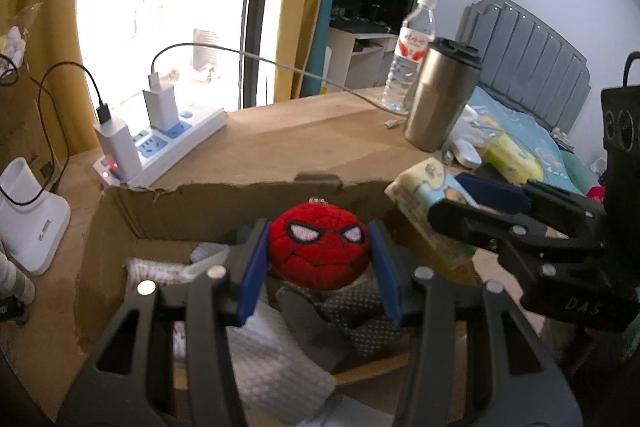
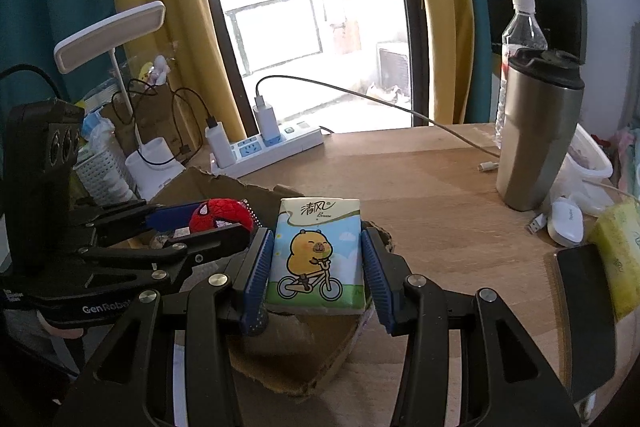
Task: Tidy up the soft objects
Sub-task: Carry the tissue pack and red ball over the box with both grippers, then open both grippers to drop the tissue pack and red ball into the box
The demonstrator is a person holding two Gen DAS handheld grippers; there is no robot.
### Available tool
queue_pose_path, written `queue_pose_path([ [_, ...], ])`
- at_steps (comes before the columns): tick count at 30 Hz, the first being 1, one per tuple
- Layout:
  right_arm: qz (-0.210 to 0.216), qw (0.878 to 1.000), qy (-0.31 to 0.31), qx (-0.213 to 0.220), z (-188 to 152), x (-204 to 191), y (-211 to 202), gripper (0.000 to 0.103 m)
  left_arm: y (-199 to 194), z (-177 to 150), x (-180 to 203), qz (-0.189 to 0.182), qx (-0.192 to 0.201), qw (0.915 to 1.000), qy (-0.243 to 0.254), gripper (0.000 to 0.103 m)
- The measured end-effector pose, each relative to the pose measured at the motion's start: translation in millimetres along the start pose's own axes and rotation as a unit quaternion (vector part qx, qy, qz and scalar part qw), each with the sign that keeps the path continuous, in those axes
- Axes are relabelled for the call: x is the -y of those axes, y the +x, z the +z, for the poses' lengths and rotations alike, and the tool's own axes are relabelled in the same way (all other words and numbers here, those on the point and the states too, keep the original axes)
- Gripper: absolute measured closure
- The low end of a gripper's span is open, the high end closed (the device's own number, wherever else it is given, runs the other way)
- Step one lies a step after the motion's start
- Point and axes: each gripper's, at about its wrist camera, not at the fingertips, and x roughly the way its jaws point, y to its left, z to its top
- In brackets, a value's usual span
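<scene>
My left gripper [image 1: 319,259] is shut on a round red spider-mask plush [image 1: 319,251] and holds it over the open cardboard box [image 1: 132,215]. Folded white and grey cloths [image 1: 280,367] lie inside the box under it. My right gripper [image 2: 316,267] is shut on a tissue pack [image 2: 318,255] printed with a yellow animal on a bicycle, hanging above the box's right corner [image 2: 320,367]. In the right wrist view the left gripper [image 2: 200,227] with the plush [image 2: 220,215] sits just to the left. The left wrist view shows the right gripper [image 1: 480,207] gripping the pack [image 1: 428,195] at the box's right side.
On the wooden desk [image 2: 420,179] stand a steel tumbler [image 2: 536,131], a water bottle [image 2: 524,27], a white power strip [image 2: 276,143] with chargers and cables, a desk lamp [image 2: 108,35], a white mouse [image 2: 566,223], a yellow tissue pack [image 2: 620,251] and a dark phone [image 2: 588,307].
</scene>
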Motion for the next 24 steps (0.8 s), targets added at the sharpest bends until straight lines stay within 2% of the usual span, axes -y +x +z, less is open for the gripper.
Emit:
queue_pose_path([
  [12,-0.007,1.0,0.011,-0.013,0,1,13,0.053,13,-1,-14,0.007,-0.017,0.9998,-0.013,0.05],
  [14,-0.01,1.0,0.014,-0.013,1,1,13,0.044,13,-1,-16,0.011,-0.021,0.9996,-0.016,0.045],
  [15,-0.011,1.0,0.014,-0.012,1,1,13,0.044,13,-2,-17,0.014,-0.02,0.9996,-0.016,0.037],
  [17,-0.013,1.0,0.014,-0.012,1,0,12,0.043,12,-2,-18,0.018,-0.019,0.9995,-0.017,0.028],
  [24,-0.014,1.0,0.01,-0.009,0,-6,5,0.043,1,-6,-22,0.018,-0.011,0.9995,-0.023,0.028],
])
